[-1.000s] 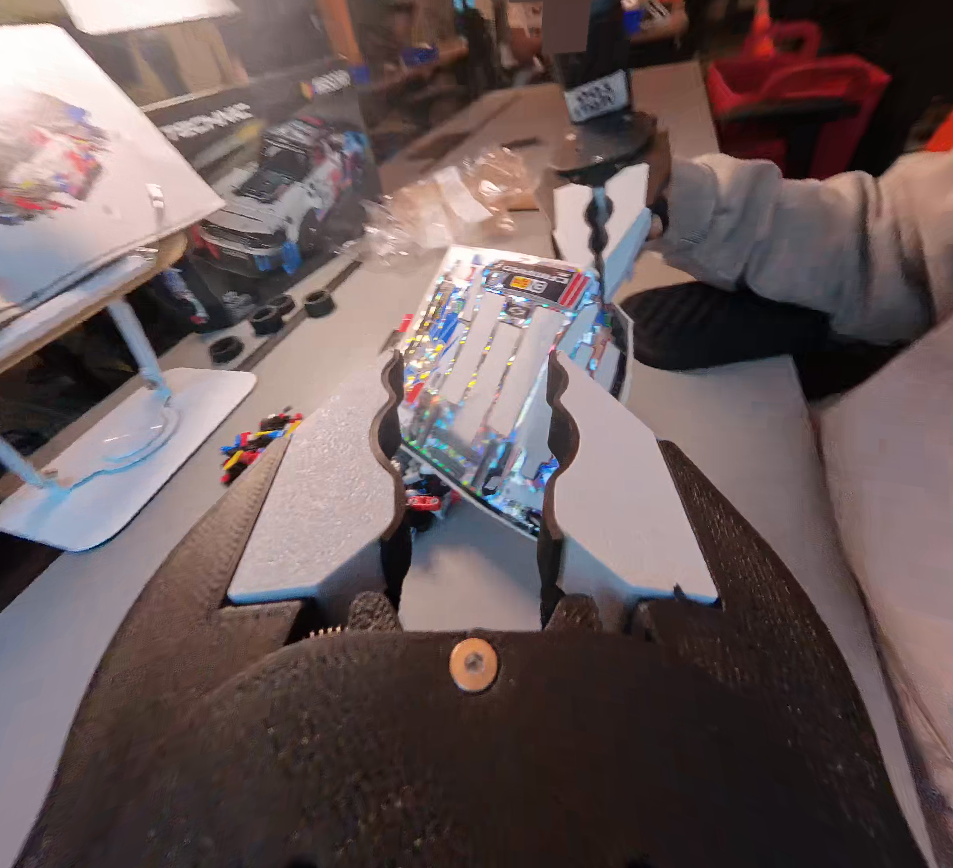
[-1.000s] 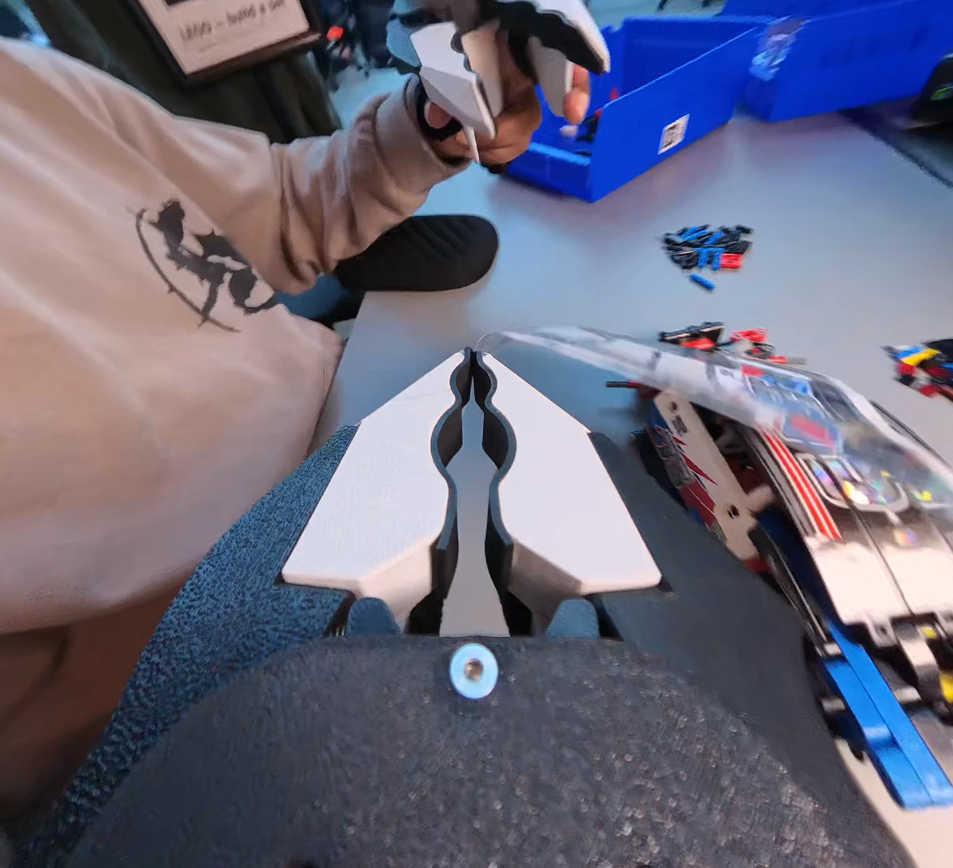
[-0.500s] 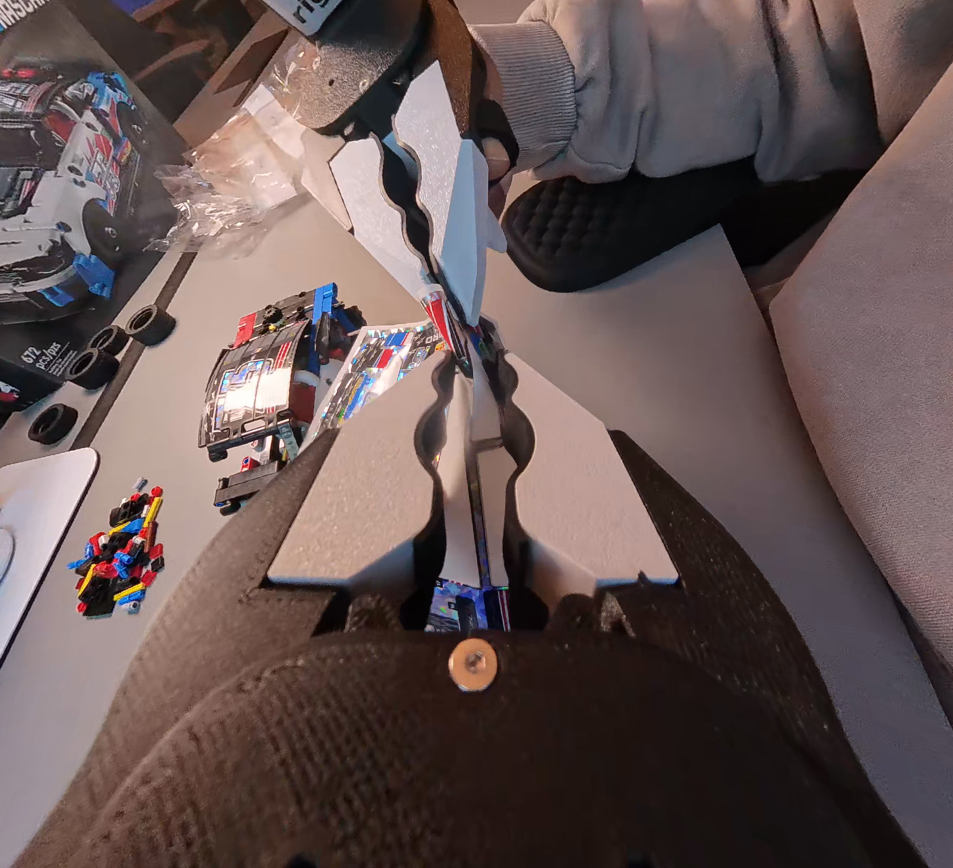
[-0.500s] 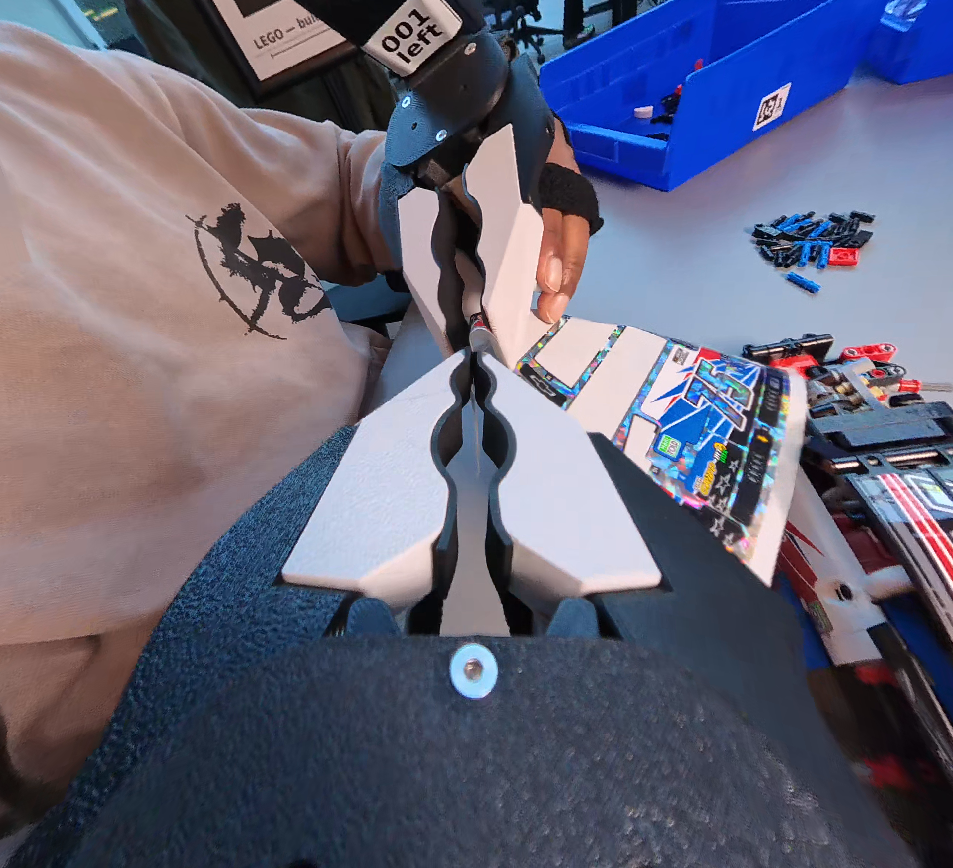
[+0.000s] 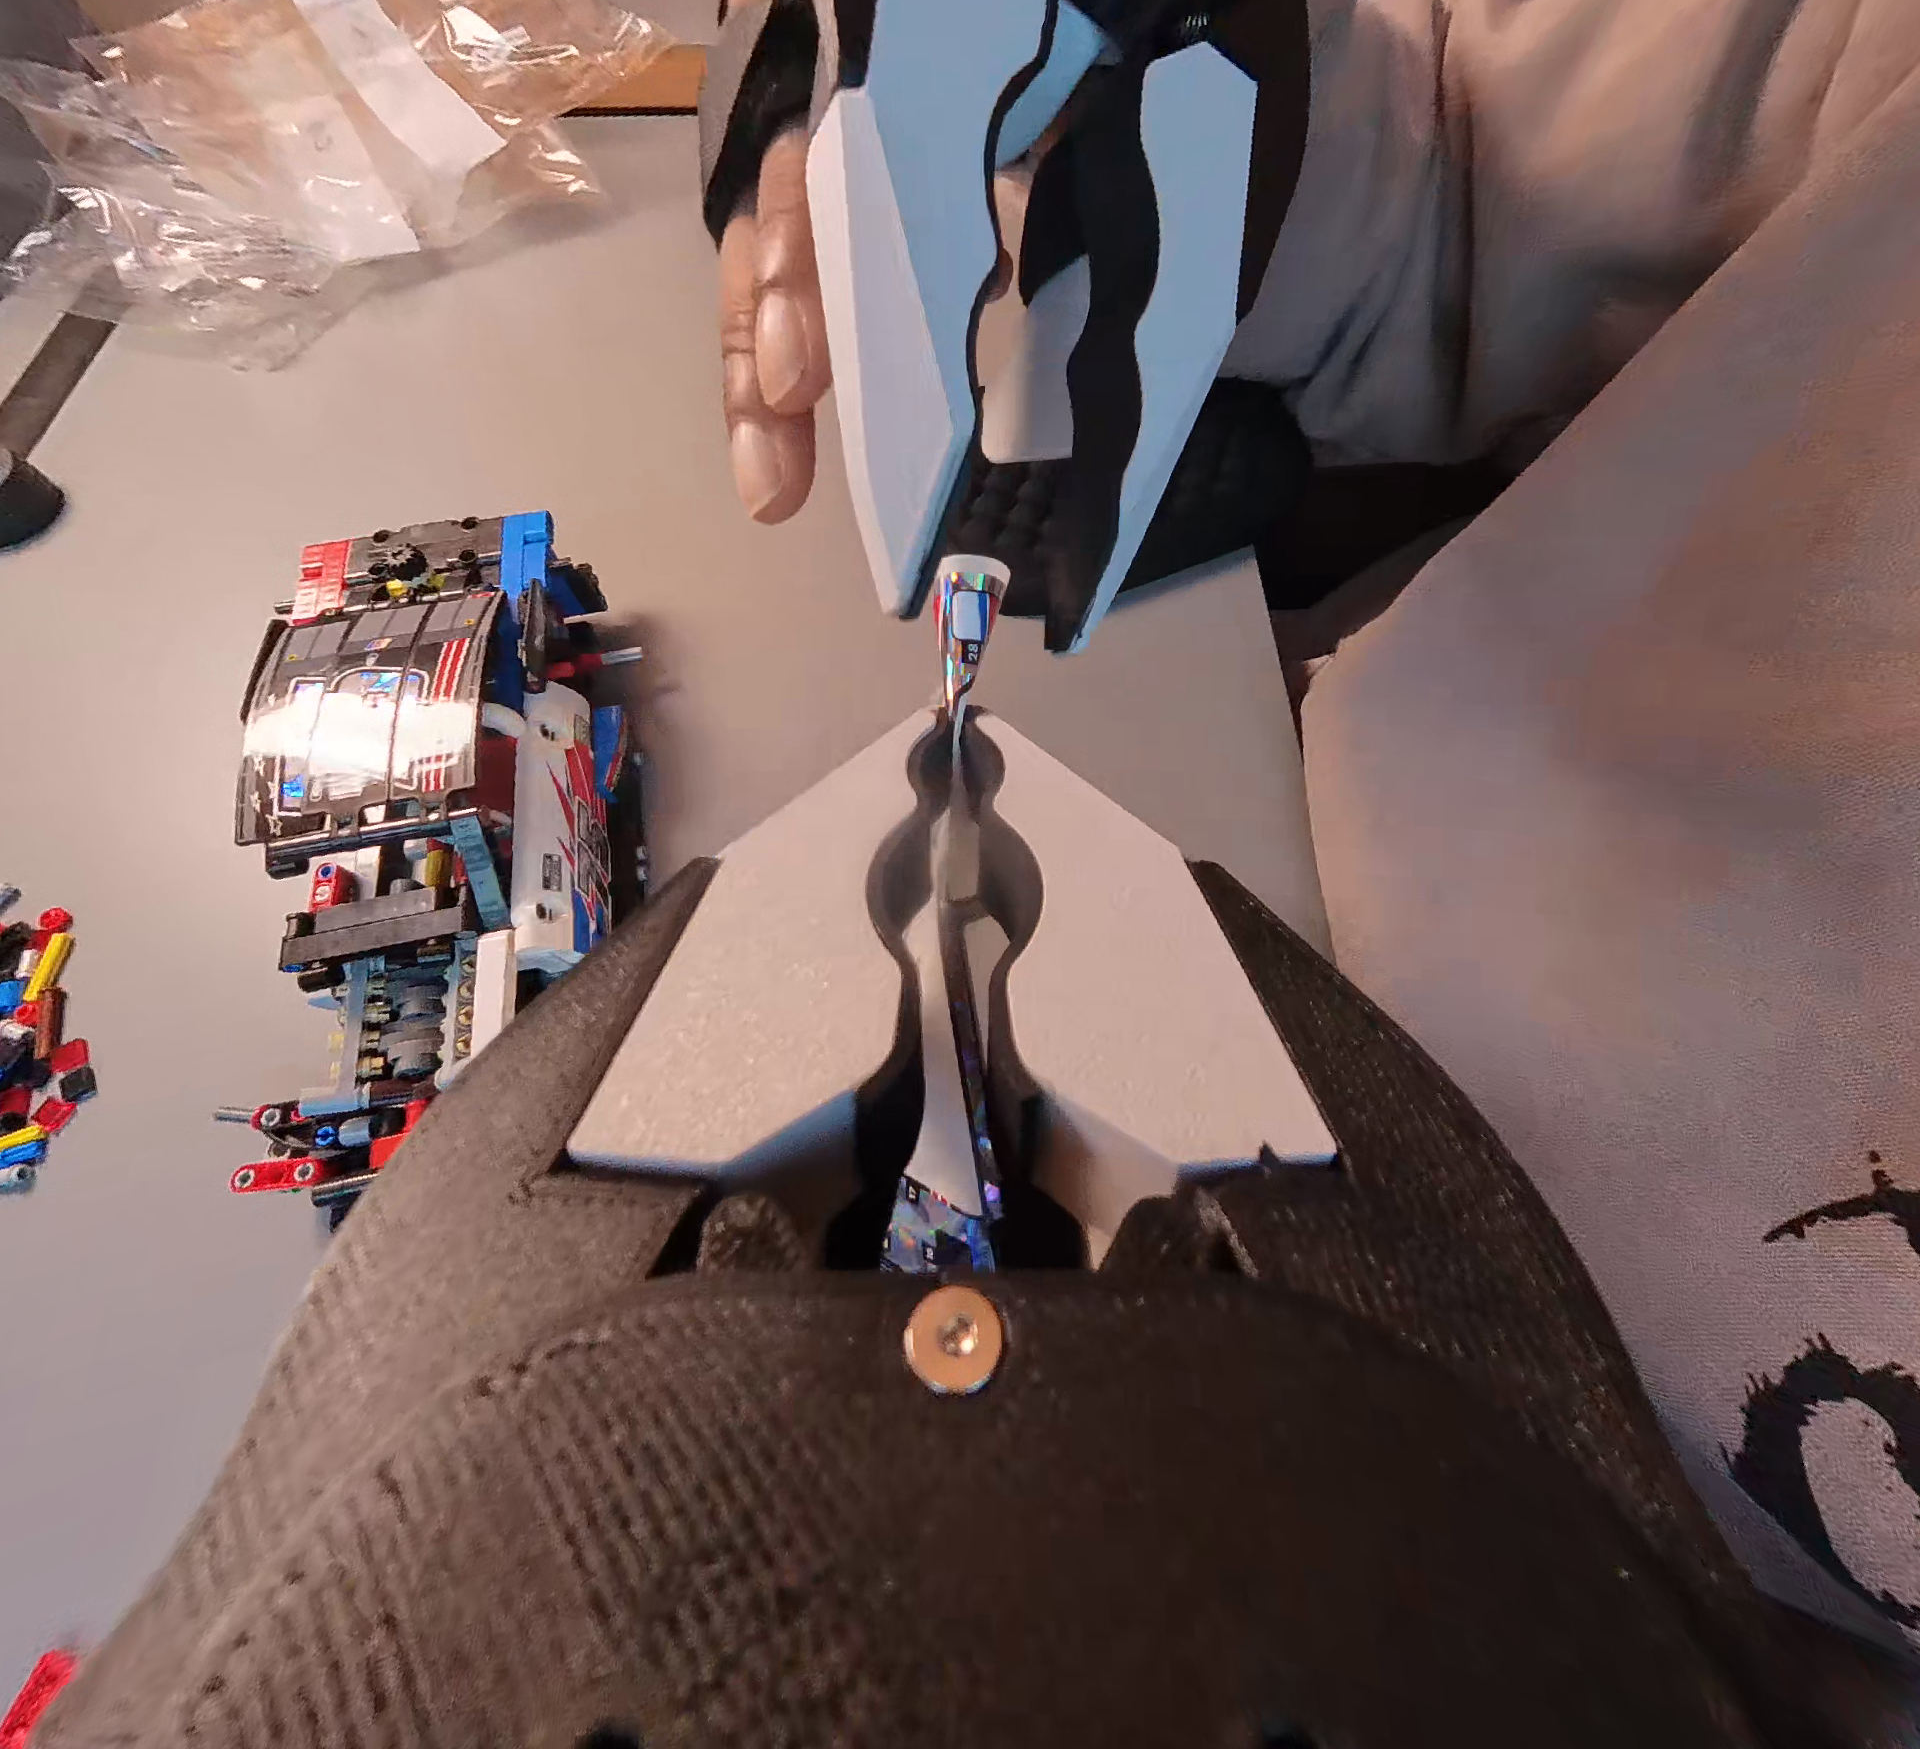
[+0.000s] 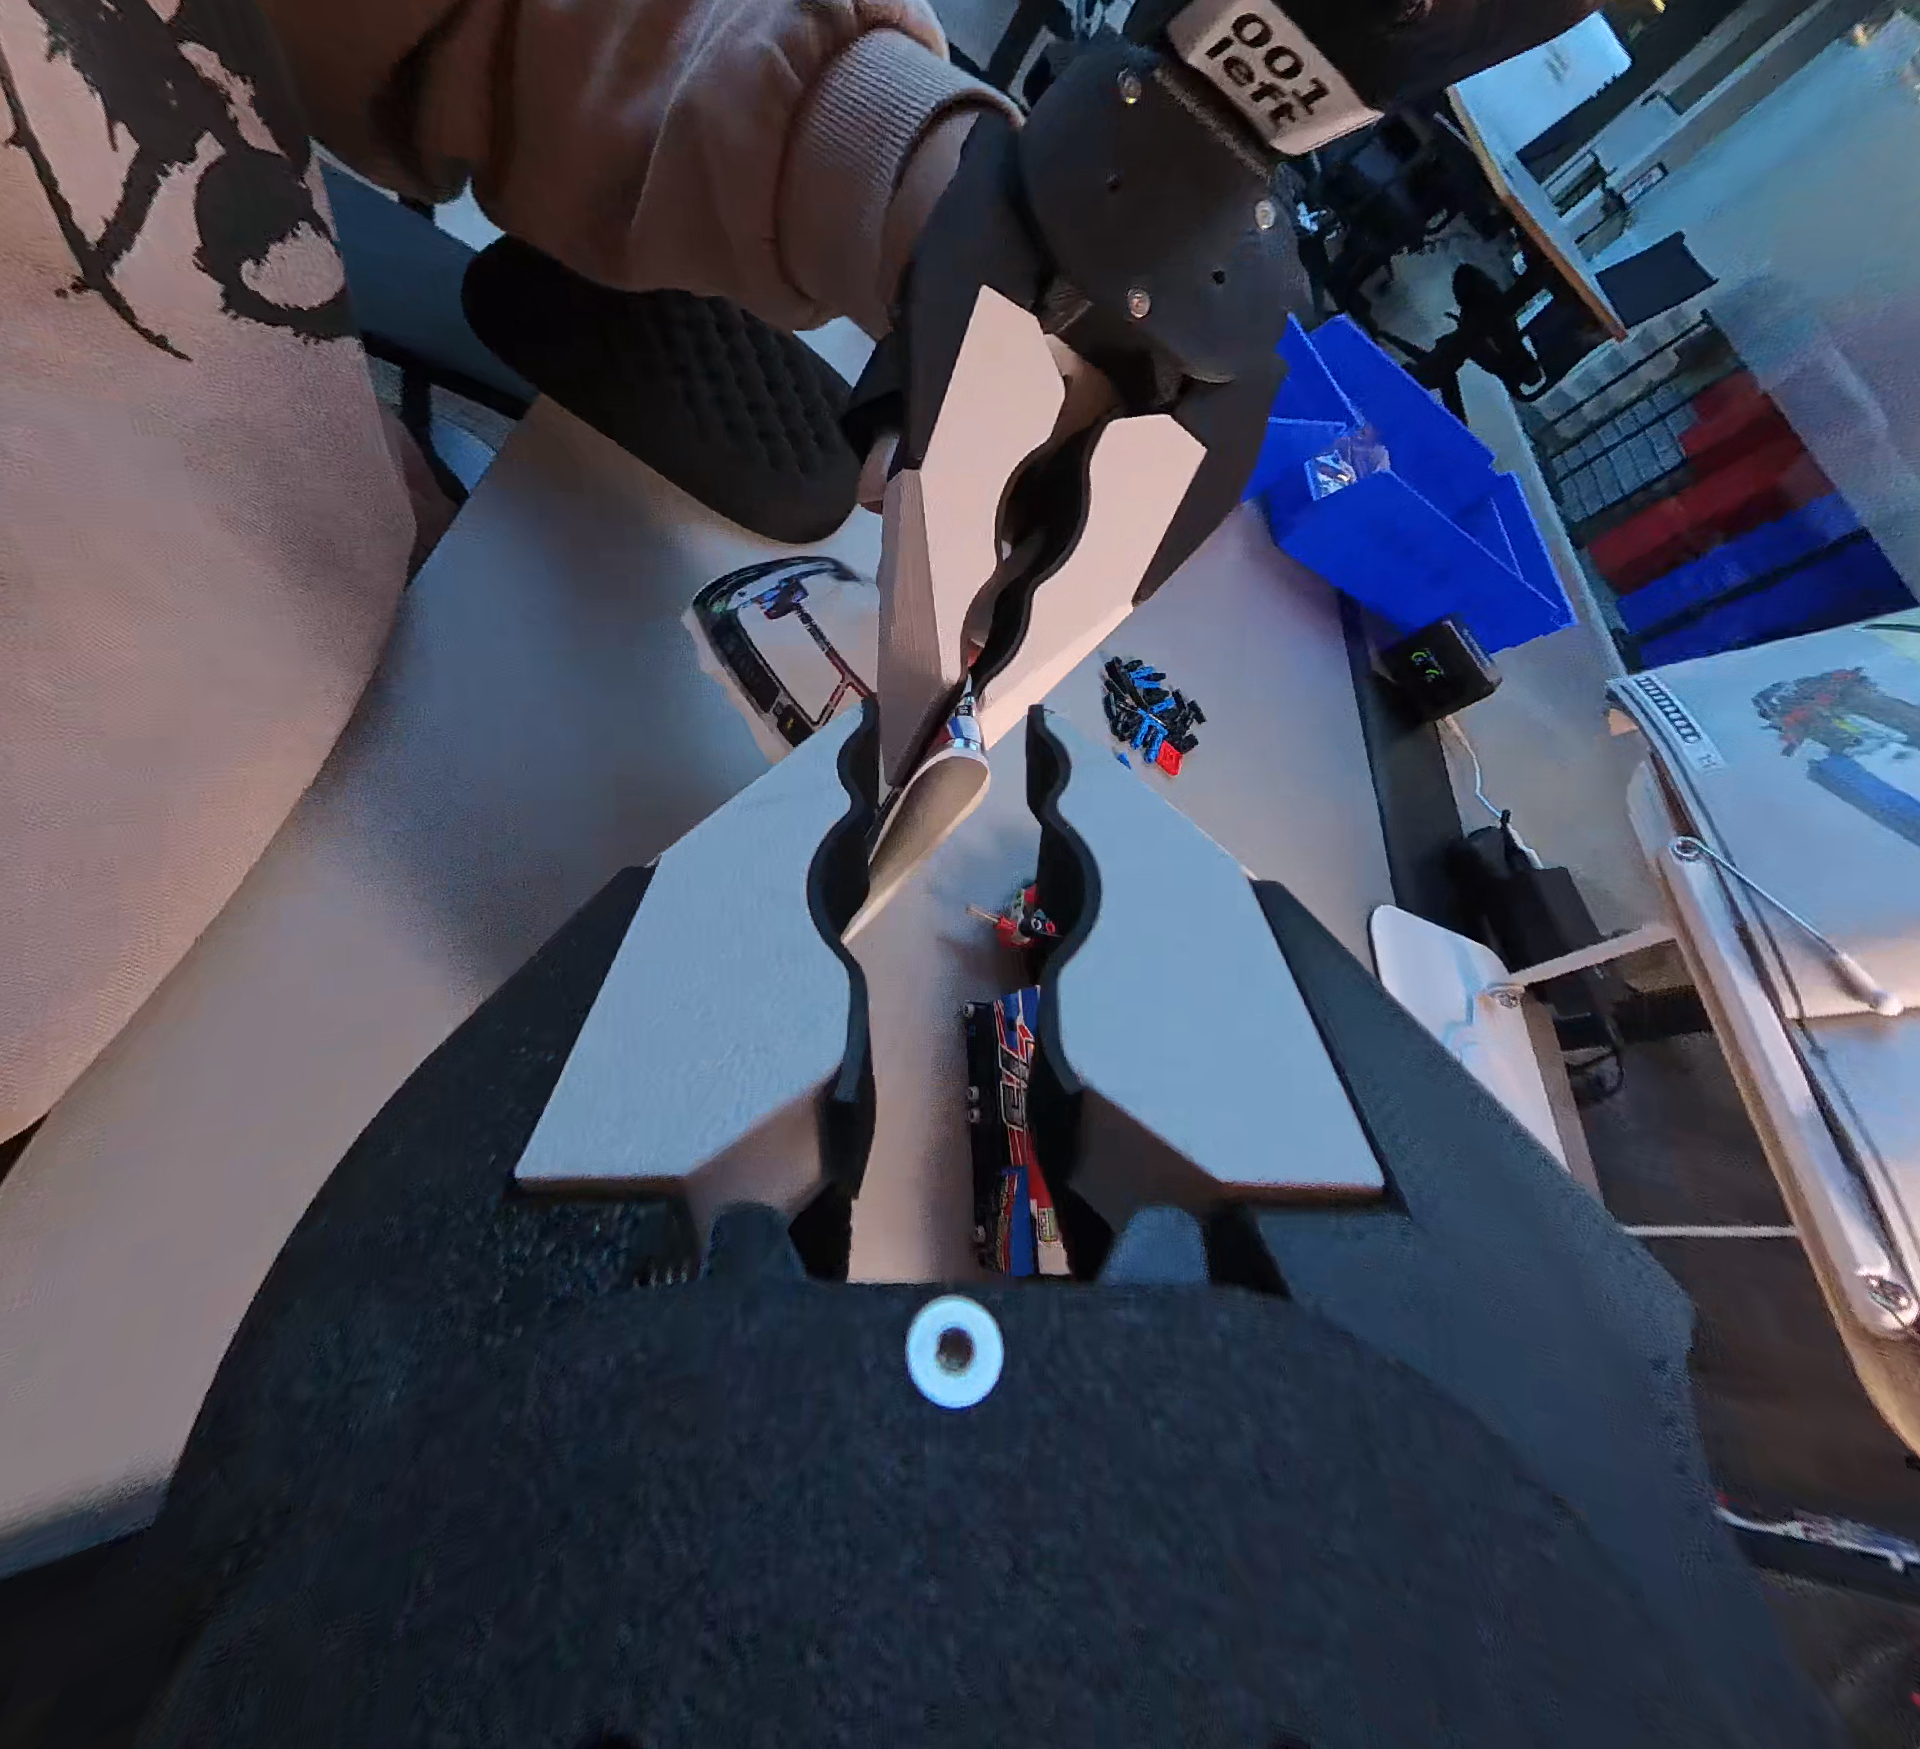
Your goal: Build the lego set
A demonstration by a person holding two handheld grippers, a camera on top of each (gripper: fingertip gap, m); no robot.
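Observation:
My left gripper (image 5: 951, 723) is shut on a holographic sticker sheet (image 5: 966, 639), held edge-on, with one corner sticking out past the fingertips. My right gripper (image 6: 945, 733) is open, and that corner of the sheet (image 6: 930, 816) lies between its fingers against the left one. In the left wrist view the right gripper (image 5: 987, 624) points down at the sheet's tip. In the right wrist view the left gripper (image 6: 961, 681) comes in from above. The part-built Lego race car (image 5: 416, 816) sits on the grey table (image 5: 260, 504), left of both grippers.
Loose Lego pieces (image 5: 31, 1045) lie at the table's left edge, and a pile of small dark and blue pieces (image 6: 1148, 697) lies farther out. Empty plastic bags (image 5: 312, 89), blue bins (image 6: 1392, 494), an instruction booklet on a stand (image 6: 1818, 816) and a second sheet (image 6: 769, 650) are around. The tips of both grippers are at nearly the same place. The part-built Lego race car (image 5: 416, 816) is about 20 cm from both grippers' fingertips.
My right gripper has opened around the sheet's corner; it was shut half a second ago. Both grippers have tilted. The left gripper, open a second ago, stays shut on the sheet.

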